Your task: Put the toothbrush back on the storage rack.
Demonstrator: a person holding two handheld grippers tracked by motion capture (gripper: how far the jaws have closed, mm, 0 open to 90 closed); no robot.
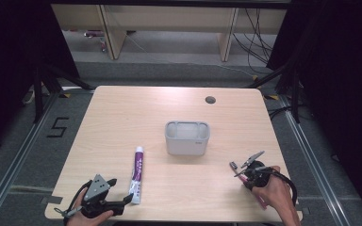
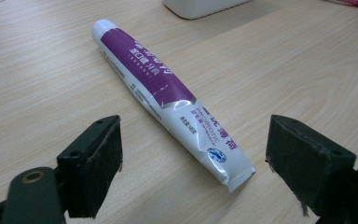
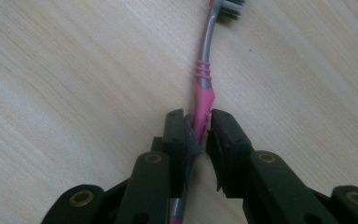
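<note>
Light wood desk [image 1: 122, 113] carries a grey rectangular plastic holder [image 1: 187, 137] at centre, with a purple-and-white toothpaste tube [image 1: 137, 174] lying flat near-left of it, well apart. Left gripper [image 2: 193, 158] released, jaws wide either side of the tube's crimped end, not touching. Right gripper [image 3: 200, 133] clenched on a pink-and-grey toothbrush [image 3: 204, 79] near-right, bristle head pointing away.

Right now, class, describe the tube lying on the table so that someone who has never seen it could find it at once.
Start at the light wooden table and find the grey plastic holder near its middle. Nearer the person, to the holder's left, the purple-and-white toothpaste tube lies flat, its crimped end between the open left gripper's jaws. Unlike the pink-and-grey toothbrush, it is broad and printed.
</note>
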